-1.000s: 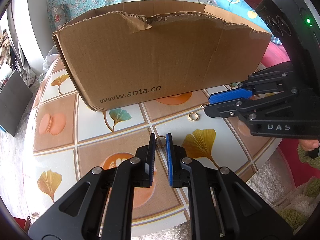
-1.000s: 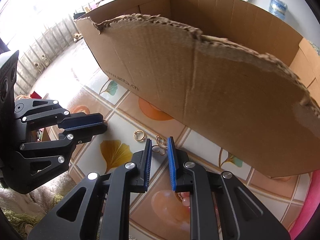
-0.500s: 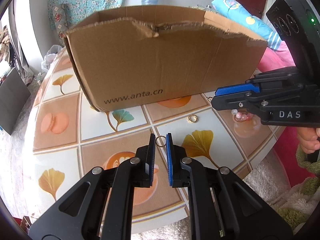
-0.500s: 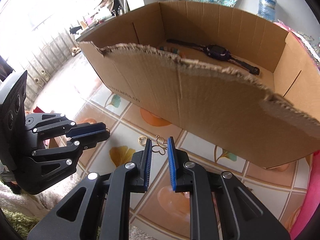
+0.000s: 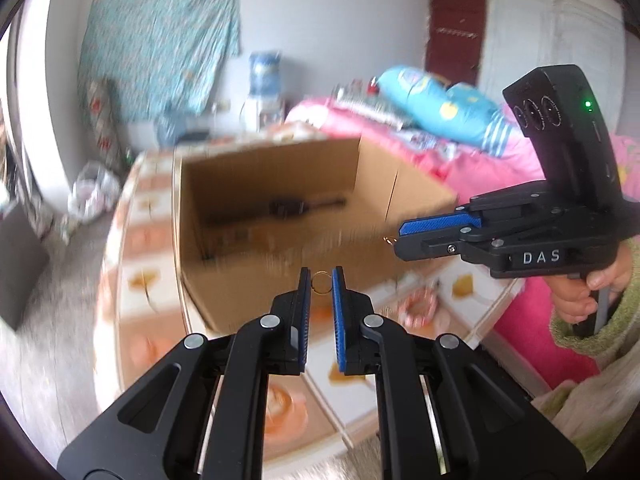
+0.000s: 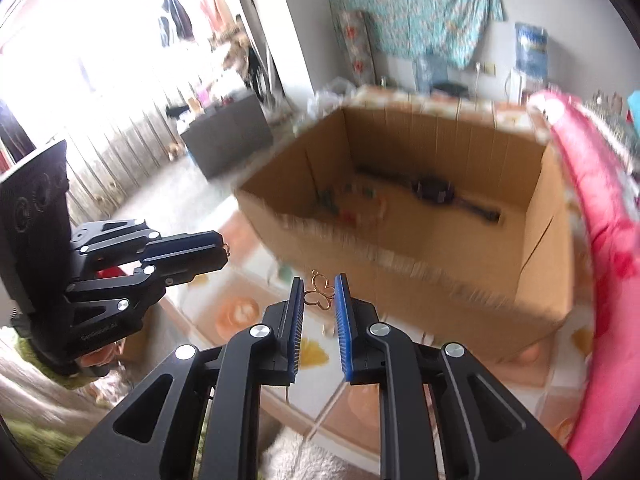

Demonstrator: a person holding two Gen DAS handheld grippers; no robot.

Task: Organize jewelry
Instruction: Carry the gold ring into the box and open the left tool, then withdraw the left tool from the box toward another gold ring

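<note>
My left gripper (image 5: 321, 282) is shut on a small gold ring (image 5: 321, 282) and holds it in the air before the near wall of the open cardboard box (image 5: 248, 280). My right gripper (image 6: 319, 294) is shut on a gold butterfly-shaped earring (image 6: 320, 295), also lifted, in front of the box (image 6: 420, 280). The right gripper also shows at the right of the left wrist view (image 5: 400, 236). The left gripper shows at the left of the right wrist view (image 6: 222, 252). A dark watch (image 6: 436, 192) and some small coloured pieces lie inside the box.
The box stands on a round table with a tiled leaf-pattern top (image 6: 240, 312). A pink bed (image 5: 460, 160) lies to the right of the table. A dark cabinet (image 6: 228, 136) and a water dispenser (image 5: 262, 80) stand farther back. The view is motion-blurred.
Both grippers have risen from the table with their pieces. The box interior has come into view from above and the scene has blurred.
</note>
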